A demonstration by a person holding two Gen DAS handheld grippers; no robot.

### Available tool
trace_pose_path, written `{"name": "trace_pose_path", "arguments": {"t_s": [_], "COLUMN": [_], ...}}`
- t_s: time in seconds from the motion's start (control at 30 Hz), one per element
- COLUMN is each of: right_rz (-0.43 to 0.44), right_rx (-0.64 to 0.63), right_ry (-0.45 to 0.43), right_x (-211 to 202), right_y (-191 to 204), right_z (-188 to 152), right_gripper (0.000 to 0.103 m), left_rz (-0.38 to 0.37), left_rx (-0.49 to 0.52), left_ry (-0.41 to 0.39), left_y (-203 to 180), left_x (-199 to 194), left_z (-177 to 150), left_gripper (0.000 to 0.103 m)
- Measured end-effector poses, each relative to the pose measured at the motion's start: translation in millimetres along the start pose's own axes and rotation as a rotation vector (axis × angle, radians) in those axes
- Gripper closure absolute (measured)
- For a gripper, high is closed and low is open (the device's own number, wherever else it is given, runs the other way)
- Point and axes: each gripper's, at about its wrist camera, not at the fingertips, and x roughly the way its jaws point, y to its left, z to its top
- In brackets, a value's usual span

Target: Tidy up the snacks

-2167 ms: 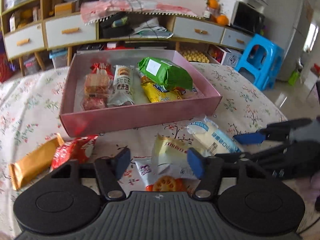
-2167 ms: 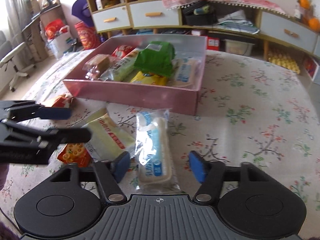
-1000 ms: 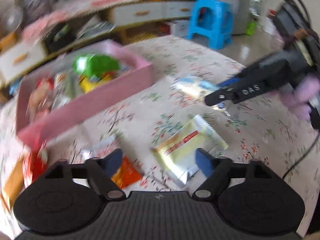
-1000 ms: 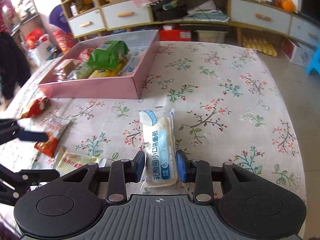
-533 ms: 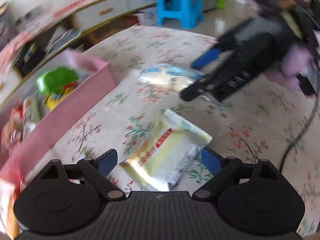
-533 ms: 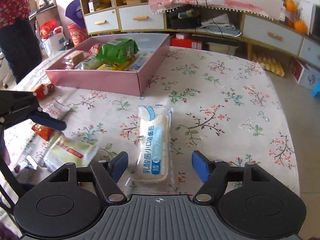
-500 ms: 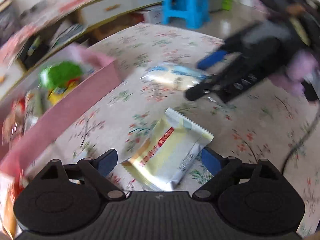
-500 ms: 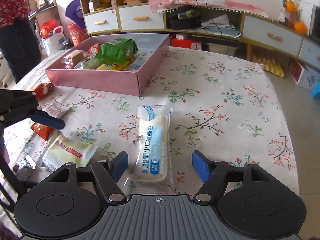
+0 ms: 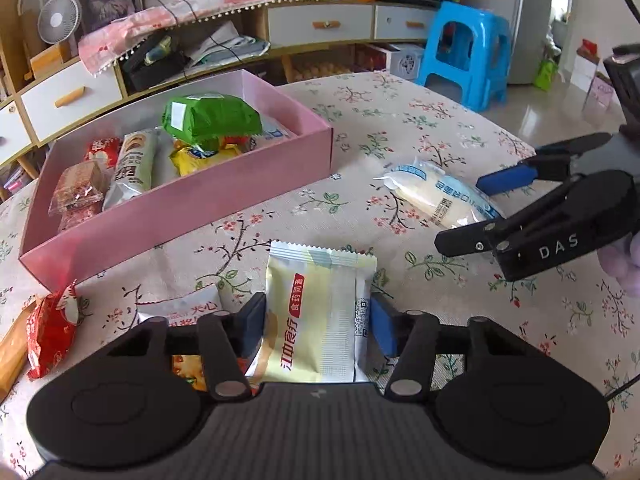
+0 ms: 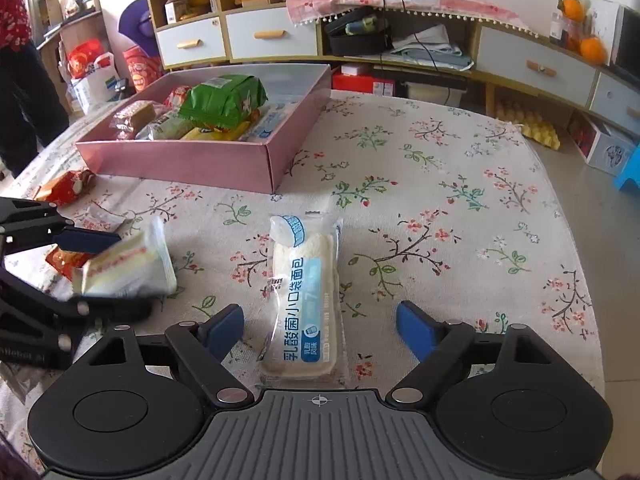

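left hand-held gripper (image 9: pixel 316 320): its jaws have just been closing and are now clamped on the pale yellow snack packet (image 9: pixel 318 316), both blue pads pressed to the packet's sides; in the right wrist view the packet (image 10: pixel 128 266) is seen tilted between them.
right hand-held gripper (image 10: pixel 320 324): its jaws have just been opening and are spread wide apart; the white bread packet (image 10: pixel 304 300) is laid lengthwise between the pads, touched by neither.
bread packet: flat on the bench (image 10: pixel 440 200), covered with a floral cloth.
pink box (image 9: pixel 176 208): set further back on the bench, left of the bread packet in the left wrist view; a green bag (image 9: pixel 212 118) is piled on top of other snacks inside it.
loose snacks: a red packet (image 9: pixel 52 328) and an orange bar (image 9: pixel 12 348) are left on the bench in front of the box, by the left edge of the left wrist view.
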Motion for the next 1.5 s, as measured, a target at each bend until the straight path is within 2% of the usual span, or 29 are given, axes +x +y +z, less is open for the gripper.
{"name": "trace_pose_path", "arguments": {"t_s": [0.1, 0.2, 0.27, 0.3, 0.6, 0.97, 1.13, 1.5], "right_rz": [-0.017, -0.022, -0.009, -0.005, 0.055, 0.125, 0.101, 0.078], "right_rx": [0.002, 0.006, 0.022, 0.029, 0.170, 0.312, 0.310, 0.249], "right_ry": [-0.006, -0.020, -0.021, -0.018, -0.029, -0.102, -0.108, -0.096], "right_x": [0.8, -1.3, -2.7, -3.1, -11.8, -16.9, -3.0, 54.5], "right_y": [2.5, 2.9, 2.5, 2.6, 2.3, 14.0, 22.8, 30.1], "right_z": [0.0, 1.3, 3.1, 4.2, 22.3, 58.9, 81.2, 129.4], "right_gripper": [0.019, 0.043, 0.067, 0.071, 0.076, 0.076, 0.076, 0.076], "left_rz": [0.004, 0.001, -0.002, -0.003, -0.024, 0.009, 0.023, 0.036], "left_rx": [0.001, -0.031, -0.070, -0.091, -0.270, -0.406, -0.422, -0.357], "left_ry": [0.002, 0.016, 0.025, 0.028, -0.017, -0.117, -0.121, -0.104], "left_y": [1.1, 4.0, 9.3, 12.1, 41.5, 71.0, 85.6, 109.4], "left_x": [2.2, -0.1, -1.7, -1.4, -19.2, -32.9, -20.8, 16.1], "left_z": [0.6, 1.9, 2.1, 3.3, 11.6, 25.7, 37.7, 65.8], "left_gripper": [0.055, 0.057, 0.059, 0.059, 0.059, 0.059, 0.060, 0.059]}}
